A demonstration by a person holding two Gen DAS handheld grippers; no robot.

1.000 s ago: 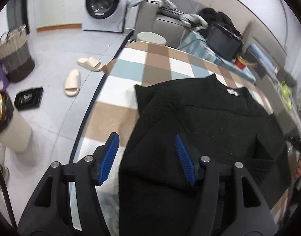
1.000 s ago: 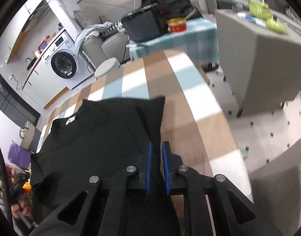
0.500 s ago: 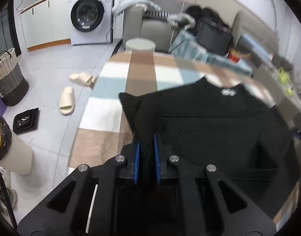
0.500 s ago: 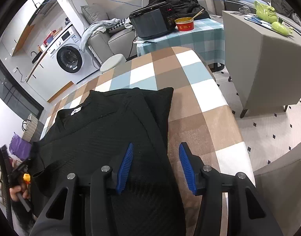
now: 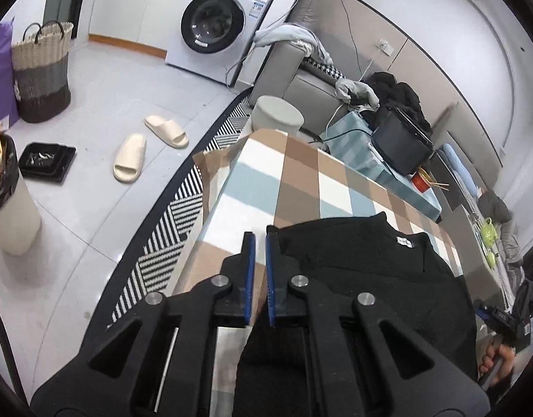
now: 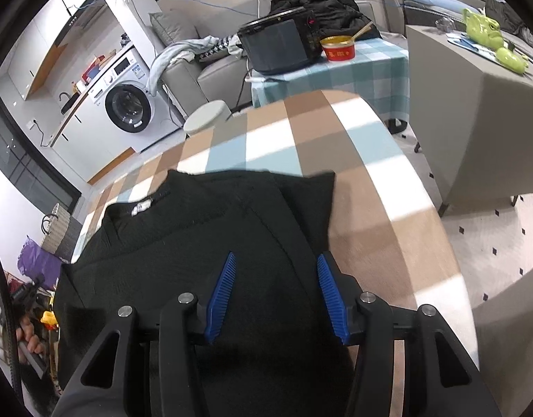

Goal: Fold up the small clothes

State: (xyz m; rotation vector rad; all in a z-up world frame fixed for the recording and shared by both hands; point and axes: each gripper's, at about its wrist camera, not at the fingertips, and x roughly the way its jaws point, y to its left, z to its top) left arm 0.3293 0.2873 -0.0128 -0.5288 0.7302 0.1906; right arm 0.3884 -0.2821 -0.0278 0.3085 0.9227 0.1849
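Note:
A black knit sweater (image 5: 370, 278) lies on the checked table (image 5: 301, 173), collar and white label (image 5: 404, 242) to the far side. My left gripper (image 5: 258, 271) is shut just off the sweater's left shoulder corner; only tablecloth shows in the thin slit between its blue pads. In the right wrist view the sweater (image 6: 214, 215) has its right side folded inward. My right gripper (image 6: 276, 292) hovers open over that folded part. The cloth lies under the gap and the pads (image 6: 221, 295) do not press on it.
A round stool (image 5: 276, 114) stands at the table's far end. A side table carries a black appliance (image 6: 276, 48) and a red bowl (image 6: 337, 48). A grey cabinet (image 6: 475, 121) is on the right. Slippers (image 5: 130, 158), a basket (image 5: 42, 69) and a bin (image 5: 9, 208) are on the floor.
The left gripper closed on a fold of the sweater, then moved left off the garment, shut with no cloth in it. The right gripper opened from shut and let its edge go.

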